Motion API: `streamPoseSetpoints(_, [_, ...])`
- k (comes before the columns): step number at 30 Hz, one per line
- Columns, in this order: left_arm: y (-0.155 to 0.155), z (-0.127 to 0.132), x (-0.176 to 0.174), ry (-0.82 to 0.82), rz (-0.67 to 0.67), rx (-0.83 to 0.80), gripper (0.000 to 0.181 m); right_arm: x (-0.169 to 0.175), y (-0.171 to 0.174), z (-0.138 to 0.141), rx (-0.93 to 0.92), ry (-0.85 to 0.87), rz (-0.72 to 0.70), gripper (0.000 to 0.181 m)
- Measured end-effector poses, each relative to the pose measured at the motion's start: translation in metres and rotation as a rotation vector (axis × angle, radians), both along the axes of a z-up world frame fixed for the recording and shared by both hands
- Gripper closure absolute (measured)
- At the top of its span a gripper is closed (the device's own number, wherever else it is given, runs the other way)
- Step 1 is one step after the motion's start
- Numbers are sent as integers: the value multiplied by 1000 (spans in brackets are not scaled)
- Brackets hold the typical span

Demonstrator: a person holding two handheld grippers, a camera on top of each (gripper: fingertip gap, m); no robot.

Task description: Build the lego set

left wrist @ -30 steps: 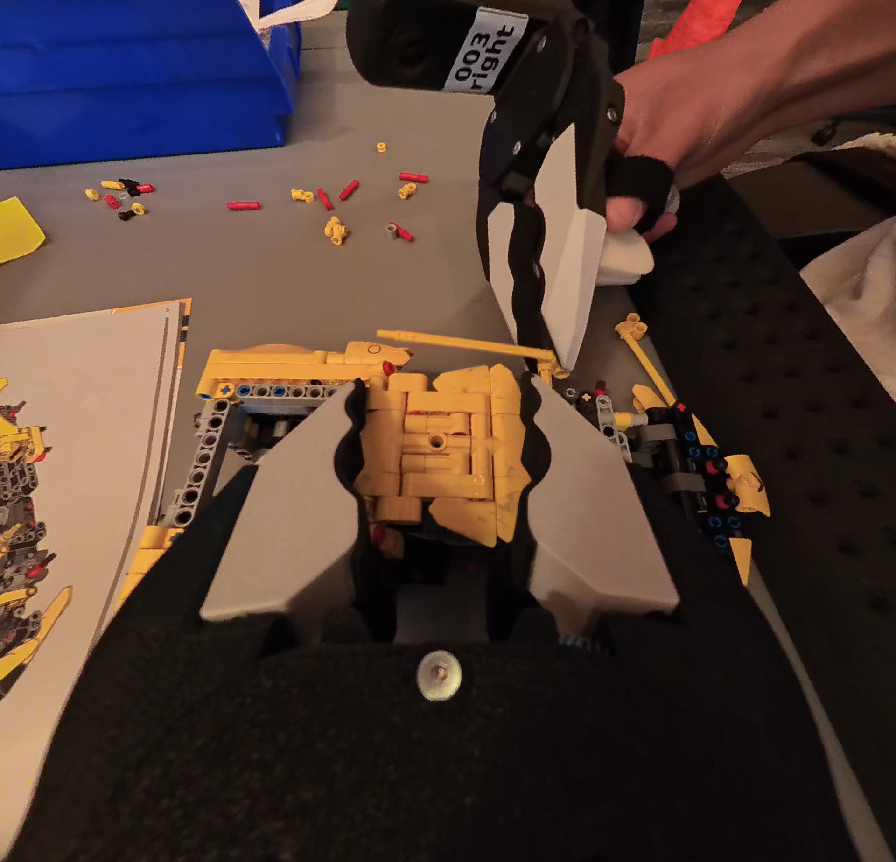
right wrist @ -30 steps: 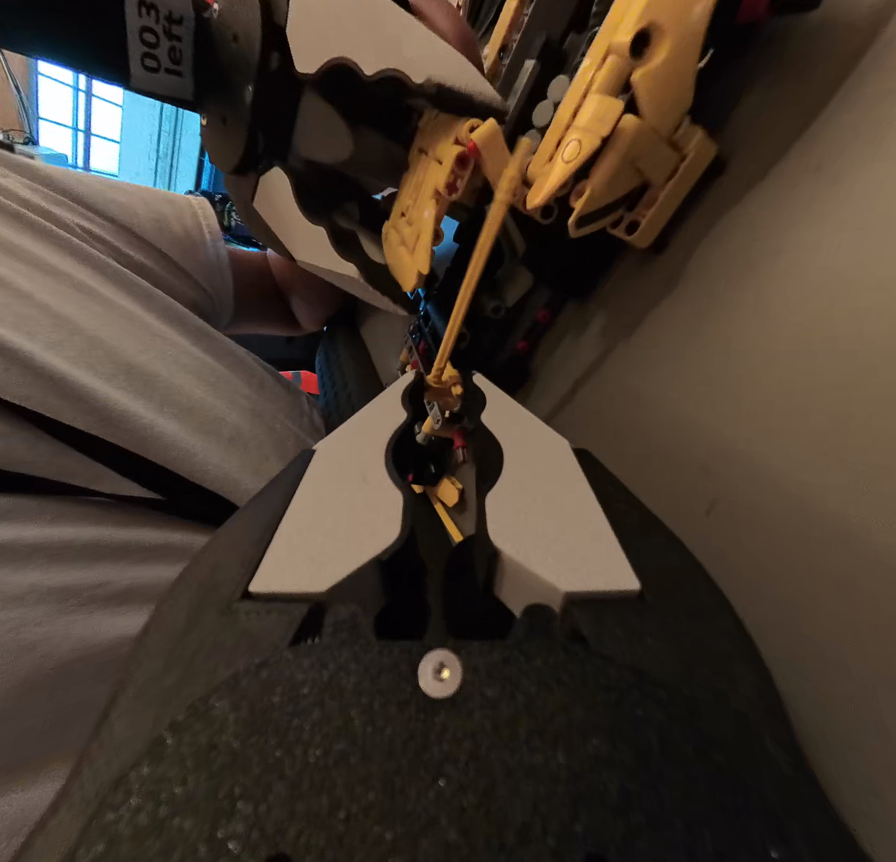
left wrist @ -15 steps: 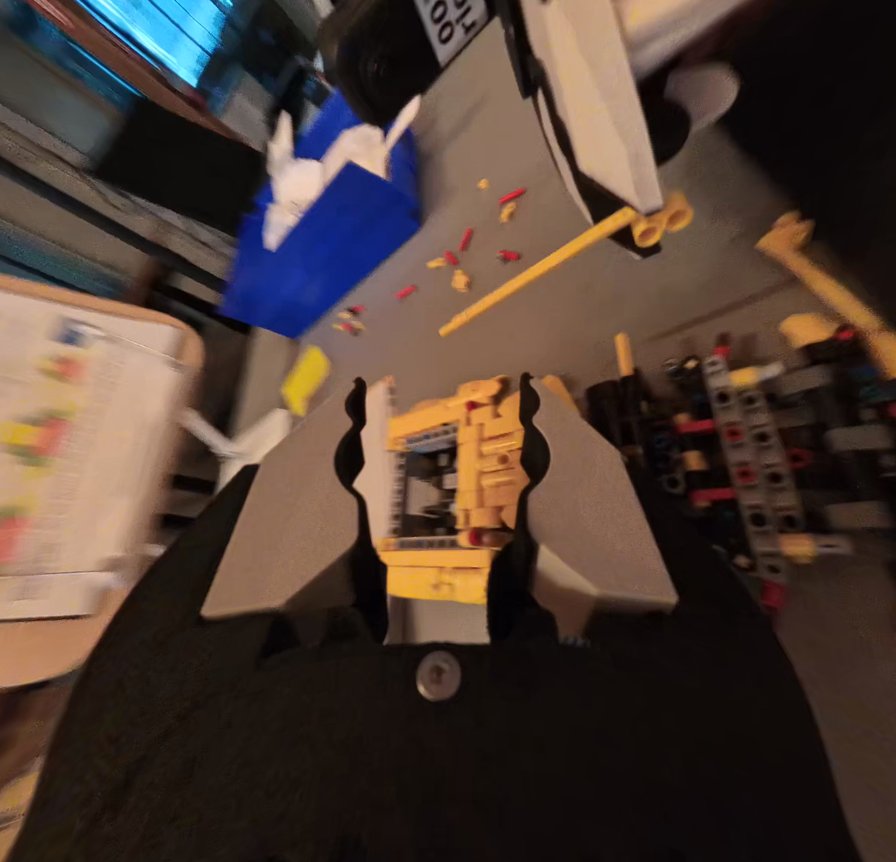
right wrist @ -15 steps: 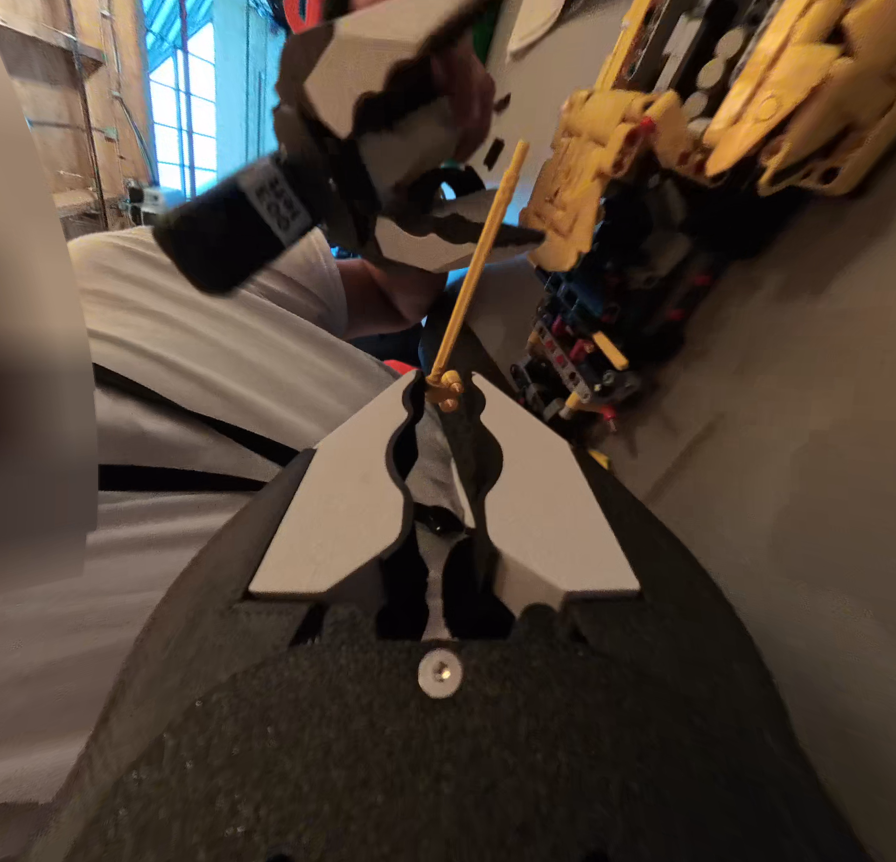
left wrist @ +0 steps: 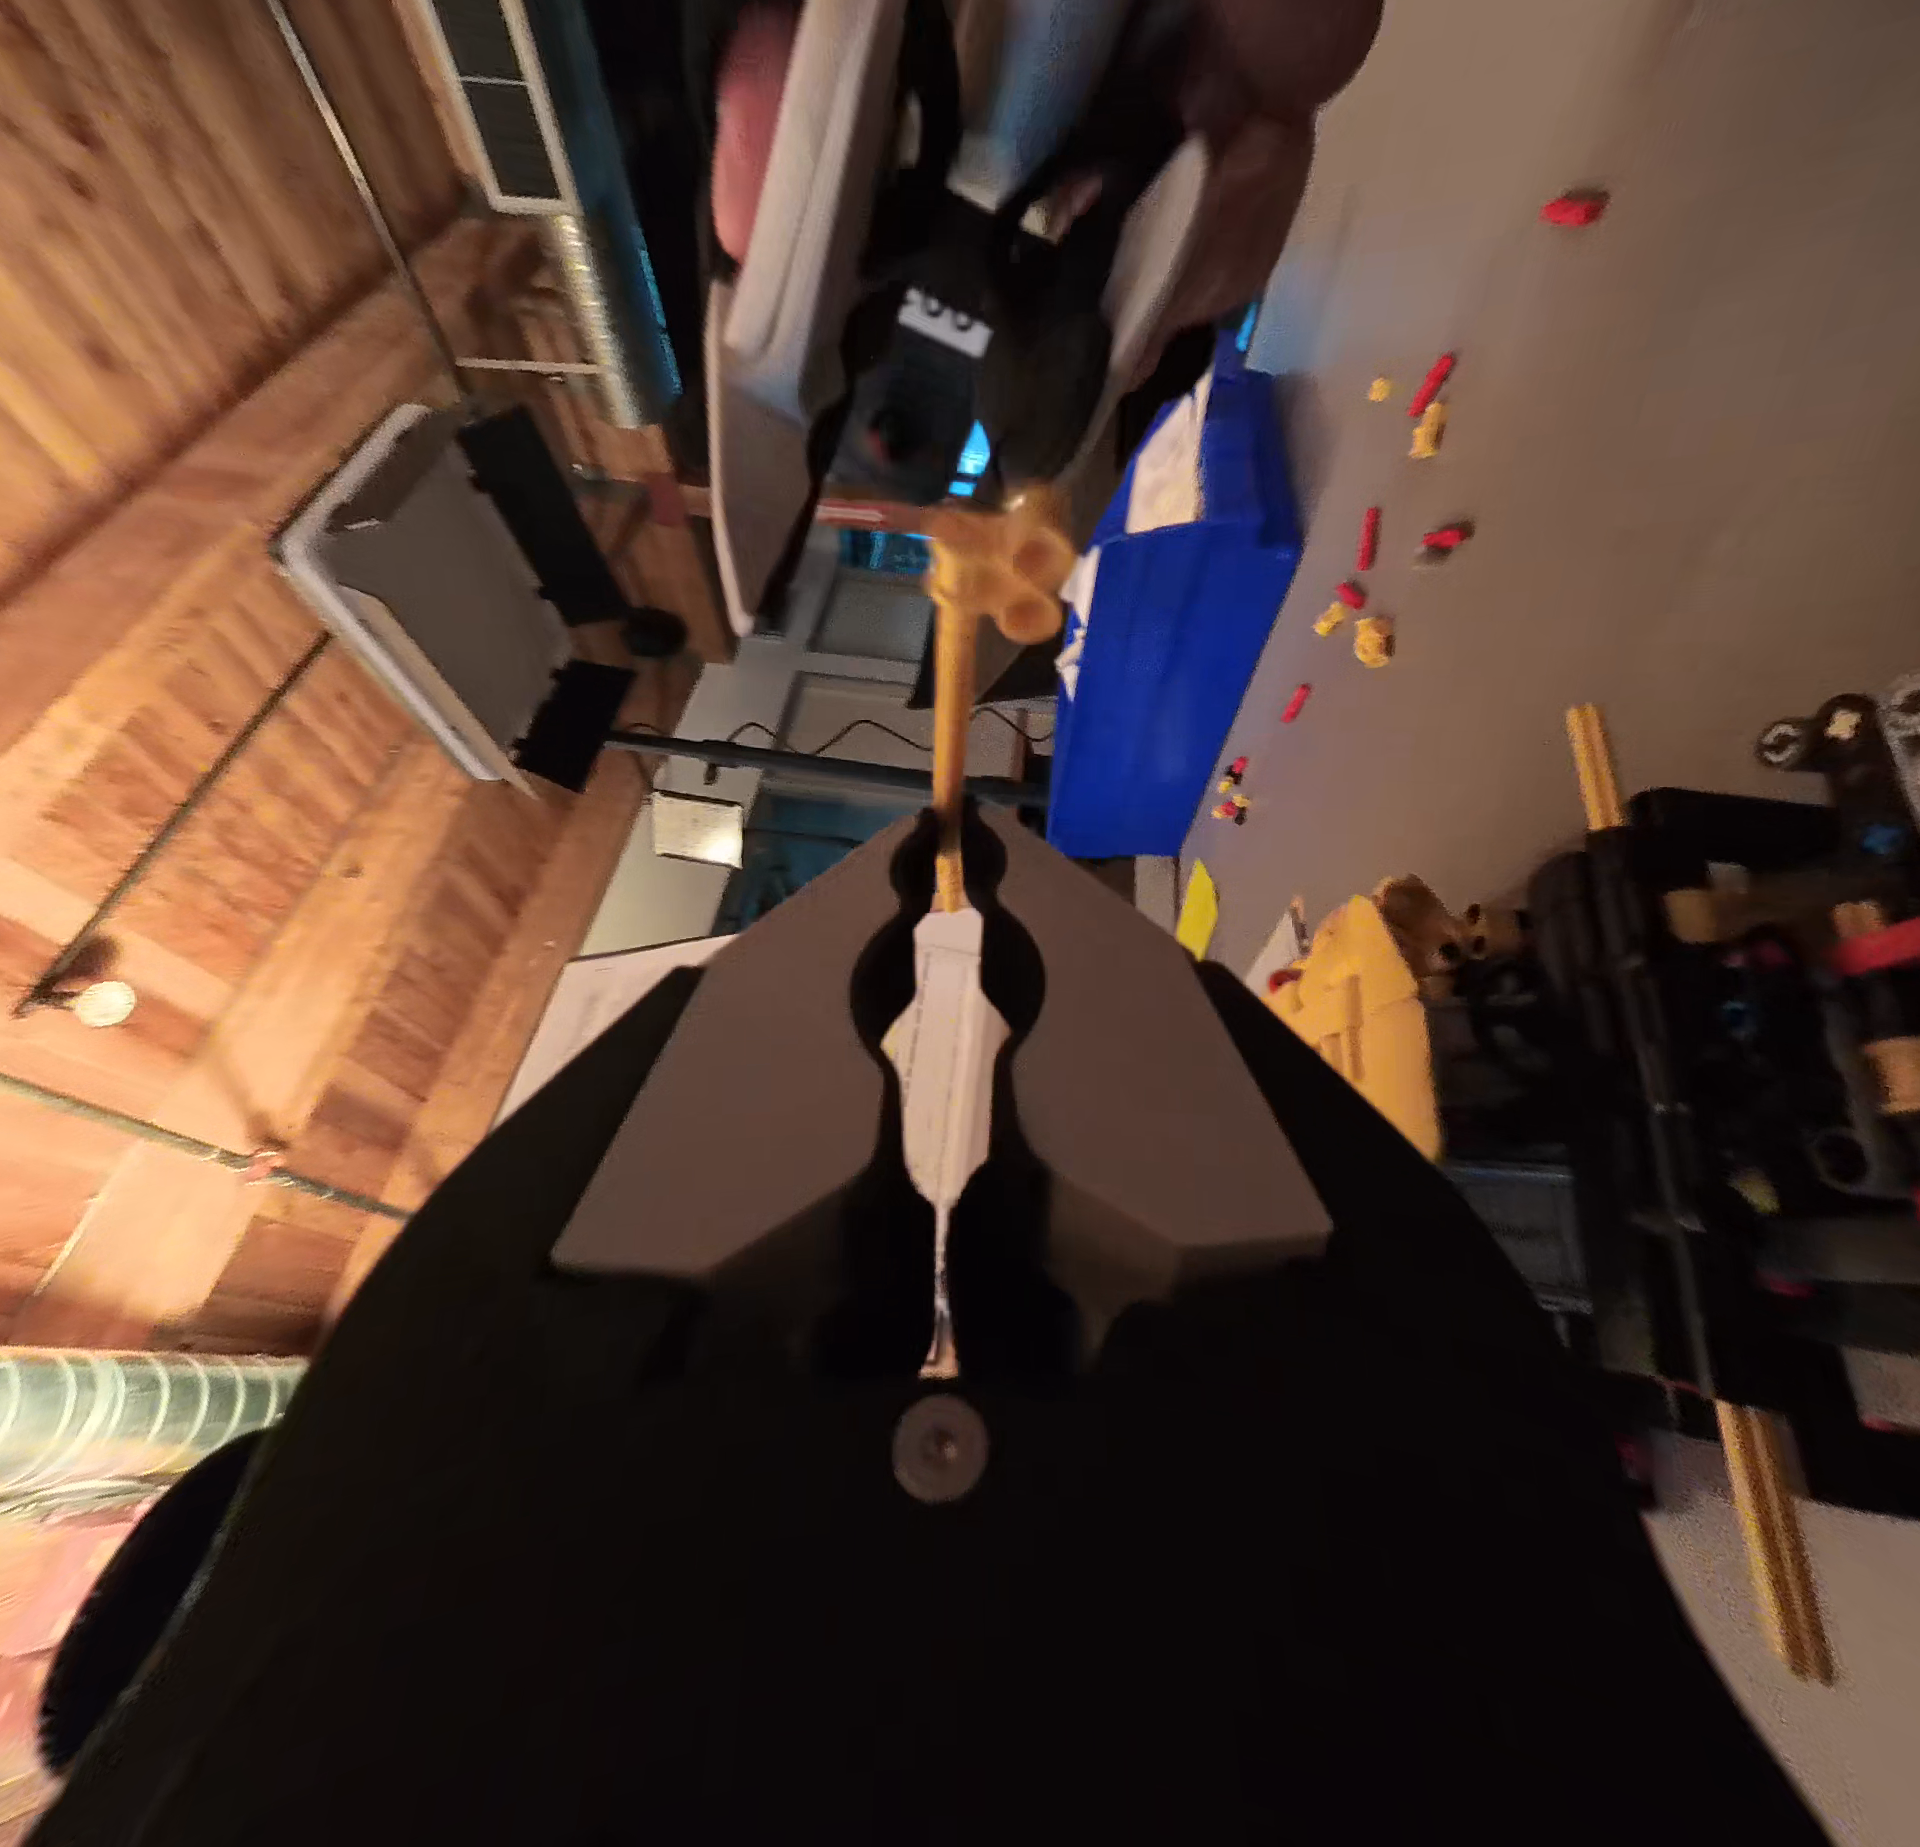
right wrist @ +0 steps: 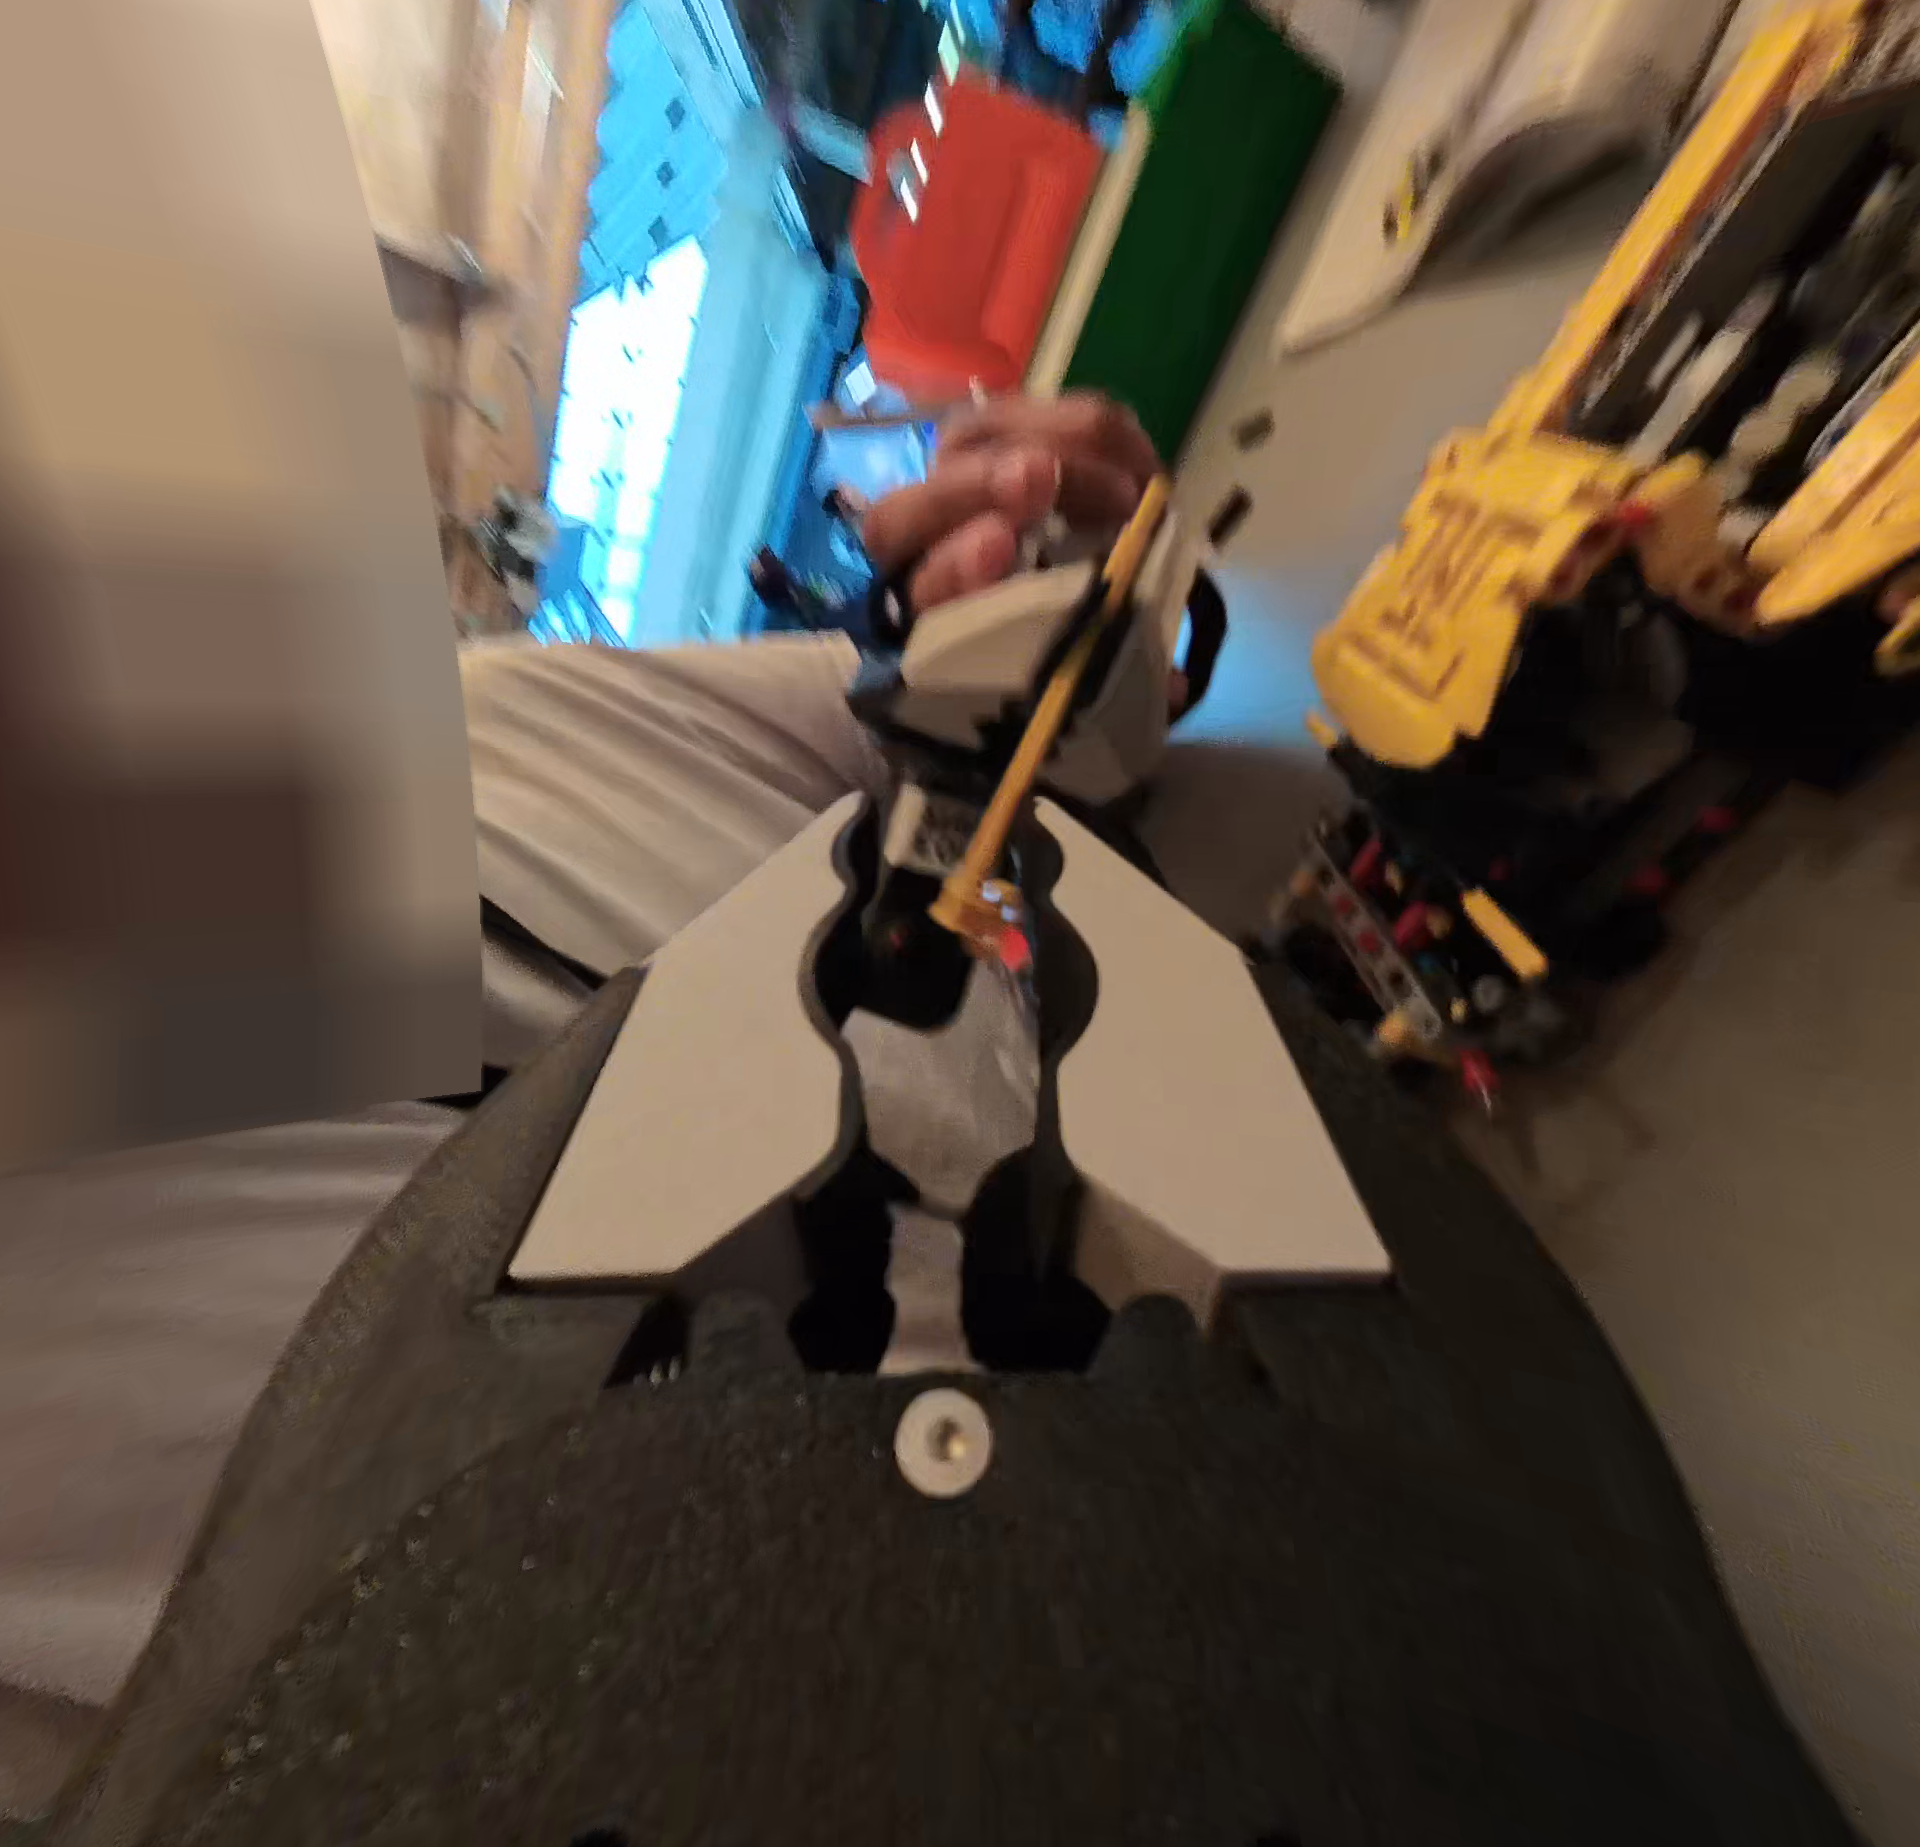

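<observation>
Yellow plastic is what both tools meet on: a thin yellow rod (left wrist: 952,717) runs straight between the two grippers, held up off the grey table (left wrist: 1662,135), its long axis along the line from one to the other. The left gripper (left wrist: 948,847) is nearly pressed together and pinches the rod's plain end at its very tips. The right gripper (right wrist: 951,841) is narrowed around the knobbed connector end (right wrist: 982,914), though blur leaves it unsure whether it truly grips. The half-built yellow and black model (right wrist: 1558,706) sits on the table off to the right, well apart from the rod. I judge the next move hangs on that shared axis. Only the left view shows the loose red and yellow bits (left wrist: 1371,592) and blue bin (left wrist: 1174,654); only the right view shows the rod crossing the left gripper's tips.
</observation>
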State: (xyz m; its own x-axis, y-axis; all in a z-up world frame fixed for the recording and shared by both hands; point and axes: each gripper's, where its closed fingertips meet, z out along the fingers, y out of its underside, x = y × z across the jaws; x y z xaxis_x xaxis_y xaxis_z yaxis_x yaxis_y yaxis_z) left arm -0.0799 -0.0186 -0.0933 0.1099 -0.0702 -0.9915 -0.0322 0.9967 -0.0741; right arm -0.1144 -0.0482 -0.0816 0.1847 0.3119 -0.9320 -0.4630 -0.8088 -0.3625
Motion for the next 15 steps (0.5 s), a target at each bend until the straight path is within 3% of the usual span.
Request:
streamPoseSetpoints(2, [-5, 4, -3, -41, -29, 14, 178, 20, 15, 4, 34, 34, -127, 151])
streamPoseSetpoints(5, [-2, 6, 0, -8, -20, -130, 178, 27, 24, -4, 260, -317, -206, 146])
streamPoseSetpoints(7, [10, 3, 3, 37, 20, -233, 178, 35, 27, 3, 451, -562, -312, 132])
streamPoseSetpoints(9, [24, 0, 7, 76, 84, -309, 178, 37, 24, 7, 547, -771, -361, 135])
streamPoseSetpoints(12, [37, -10, 14, 173, 170, -544, 178, 28, 23, -1, 533, -953, -401, 128])
streamPoseSetpoints(15, [32, -10, 17, 204, 187, -556, 178, 20, 31, -12, 481, -1026, -485, 126])
